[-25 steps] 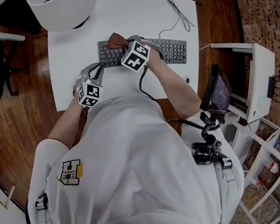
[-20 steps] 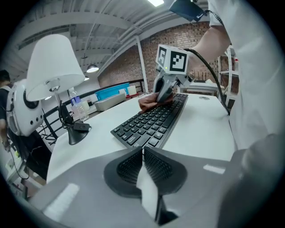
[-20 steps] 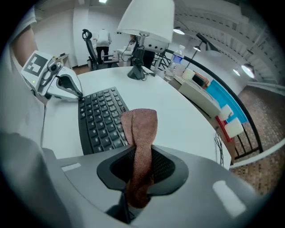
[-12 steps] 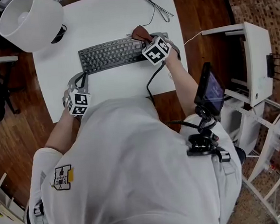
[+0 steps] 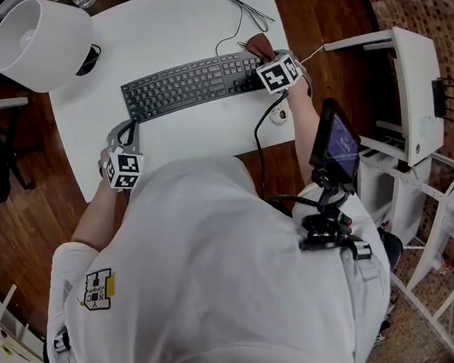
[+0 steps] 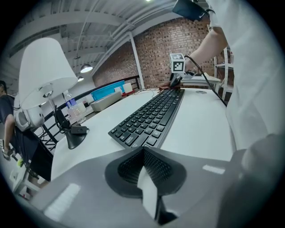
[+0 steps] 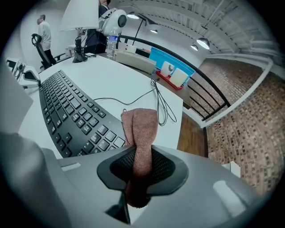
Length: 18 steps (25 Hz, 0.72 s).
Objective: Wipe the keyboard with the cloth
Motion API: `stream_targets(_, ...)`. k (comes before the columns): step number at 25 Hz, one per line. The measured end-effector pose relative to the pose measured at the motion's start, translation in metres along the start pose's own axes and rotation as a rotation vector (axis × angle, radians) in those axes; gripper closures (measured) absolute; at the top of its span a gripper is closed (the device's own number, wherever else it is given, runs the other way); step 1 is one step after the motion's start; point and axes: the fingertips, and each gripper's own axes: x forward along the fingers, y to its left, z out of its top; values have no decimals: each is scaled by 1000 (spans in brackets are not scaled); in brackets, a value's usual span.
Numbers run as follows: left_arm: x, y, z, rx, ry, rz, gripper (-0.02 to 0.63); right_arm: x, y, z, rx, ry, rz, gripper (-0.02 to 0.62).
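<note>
R tongs clamp cloth at keyboard's right end; L tongs closed, empty, off it. Risk: unheld keyboard skids on bench, or cloth snags cable.

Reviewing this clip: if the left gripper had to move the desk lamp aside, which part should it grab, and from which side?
Probably the lamp's thin dark stem, below the shade, approached level from the keyboard side. The shade looks too wide for the jaws, and the base lies flat.
</note>
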Motion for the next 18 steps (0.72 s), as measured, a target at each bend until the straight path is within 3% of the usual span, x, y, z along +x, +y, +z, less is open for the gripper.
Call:
stream_targets(7, -3, -2, -1, -10, -15, 24, 604, -8, 4, 4, -16, 0, -16, 518)
stream_targets(11, 2, -2, -2, -24, -30, 32, 604, -32, 26, 31, -84, -68, -21, 518)
stream_targets(15, 7, -1, 0, -38, -52, 30, 605, -69, 82, 79, -171, -173, 25, 518)
stream_targets(18, 3, 2, 3, -52, -69, 35, 605, -101, 155, 128, -237, -278, 147, 518)
